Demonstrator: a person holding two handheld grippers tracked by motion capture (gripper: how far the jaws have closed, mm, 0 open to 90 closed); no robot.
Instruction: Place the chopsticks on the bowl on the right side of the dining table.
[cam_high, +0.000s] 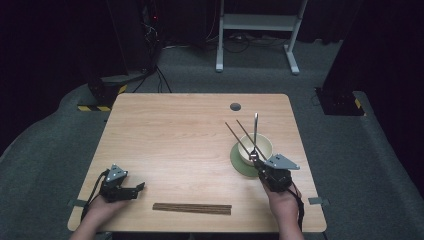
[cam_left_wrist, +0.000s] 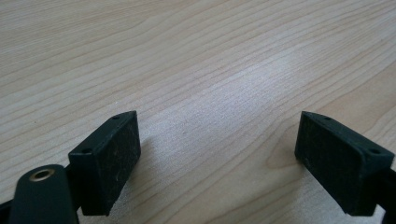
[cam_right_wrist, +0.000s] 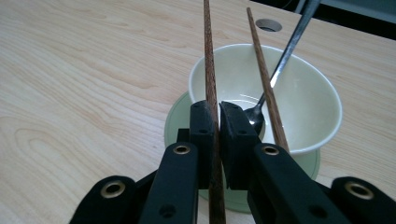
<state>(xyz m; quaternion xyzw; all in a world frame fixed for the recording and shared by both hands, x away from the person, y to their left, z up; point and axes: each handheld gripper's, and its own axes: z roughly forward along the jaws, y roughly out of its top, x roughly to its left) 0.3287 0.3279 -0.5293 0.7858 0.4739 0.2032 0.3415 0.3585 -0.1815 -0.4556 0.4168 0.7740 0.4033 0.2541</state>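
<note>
Wooden tabletop (cam_high: 175, 135) carries no writing we can read. Left of the bowl (cam_high: 255, 148), our left gripper (cam_high: 131, 191) rests with fingers released; two chopsticks (cam_high: 192, 208) lie nearer the bowl. One saucer (cam_high: 239, 162) sits under it, one spoon (cam_high: 255, 129) inside. Our right gripper (cam_right_wrist: 216, 117) clenches one chopstick (cam_right_wrist: 208, 60); another chopstick (cam_right_wrist: 264, 74) leans on the bowl.

high view: above, forward-down | gripper views: close, sharing table (cam_high: 175, 135)
</note>
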